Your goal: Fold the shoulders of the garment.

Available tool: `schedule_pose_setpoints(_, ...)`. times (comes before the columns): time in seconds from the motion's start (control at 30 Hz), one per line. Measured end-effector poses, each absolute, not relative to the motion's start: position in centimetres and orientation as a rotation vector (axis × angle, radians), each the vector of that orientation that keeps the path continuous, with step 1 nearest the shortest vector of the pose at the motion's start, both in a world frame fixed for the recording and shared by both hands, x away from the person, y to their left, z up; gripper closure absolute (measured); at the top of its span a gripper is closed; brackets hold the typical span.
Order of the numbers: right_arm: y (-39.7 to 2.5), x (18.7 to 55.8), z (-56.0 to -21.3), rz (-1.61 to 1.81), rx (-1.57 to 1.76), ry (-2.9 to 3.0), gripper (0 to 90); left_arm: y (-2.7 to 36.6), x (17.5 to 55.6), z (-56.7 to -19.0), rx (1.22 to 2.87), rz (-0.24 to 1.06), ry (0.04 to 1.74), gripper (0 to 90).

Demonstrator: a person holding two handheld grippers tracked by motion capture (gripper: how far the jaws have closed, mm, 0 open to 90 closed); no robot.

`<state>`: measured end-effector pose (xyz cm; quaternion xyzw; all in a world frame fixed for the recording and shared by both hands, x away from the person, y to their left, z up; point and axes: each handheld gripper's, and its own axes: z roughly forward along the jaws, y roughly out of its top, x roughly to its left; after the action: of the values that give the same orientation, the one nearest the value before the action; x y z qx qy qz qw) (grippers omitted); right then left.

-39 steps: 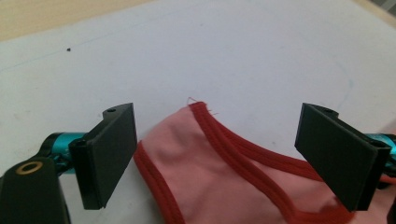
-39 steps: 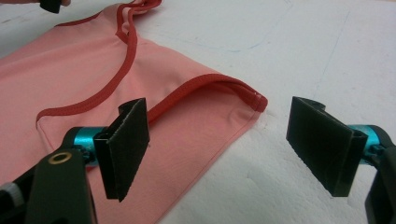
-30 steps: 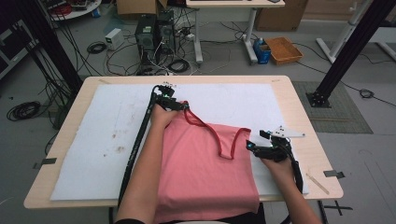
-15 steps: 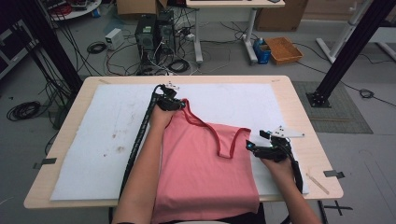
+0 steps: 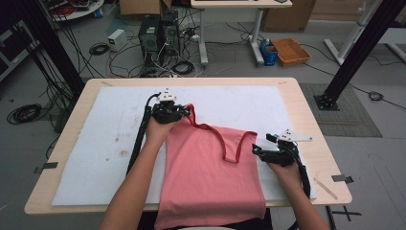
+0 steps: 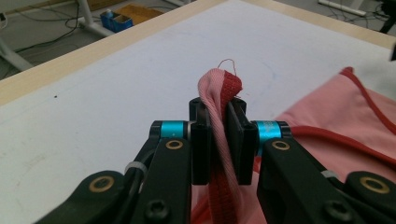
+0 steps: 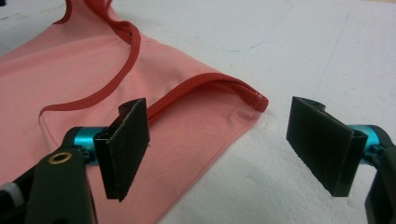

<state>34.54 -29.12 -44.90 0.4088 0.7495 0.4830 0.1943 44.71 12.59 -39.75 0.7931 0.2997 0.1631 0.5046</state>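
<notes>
Now the left claw [image 6: 217, 140] pinches the top's [image 5: 210, 177] left strap [image 6: 219, 93] toward the tabletop's [image 5: 306, 120] far edge, while the right claw [image 7: 224, 140] gapes wide and empty over its right strap corner [image 7: 252, 100], the hem hanging off the near edge.

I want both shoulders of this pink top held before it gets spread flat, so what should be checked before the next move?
1. Left gripper shut on the strap: ok.
2. Right gripper open: ok.
3. Right shoulder corner between its jaws: not ok, it lies just ahead.
4. That corner flat on the white mat: ok.
5. Pink top fully on the table: not ok, its hem hangs over the near edge.
</notes>
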Motion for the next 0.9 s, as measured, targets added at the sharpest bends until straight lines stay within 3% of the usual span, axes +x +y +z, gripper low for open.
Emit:
schedule_pose_setpoints(0.3,-29.1,34.6,-44.9,1.353,1.147,2.101,21.2,13.9,39.0,-41.3,1.903,0.384,0.680,79.7)
schedule_pose_setpoints(0.53,-29.1,34.6,-44.9,1.347,1.148,2.105,21.2,14.7,35.0,-42.5,1.872,0.303,0.686,58.1)
schedule_pose_setpoints(0.9,-29.1,34.7,-44.9,1.352,1.162,2.107,21.2,13.7,35.0,-42.8,1.930,0.276,0.613,56.4)
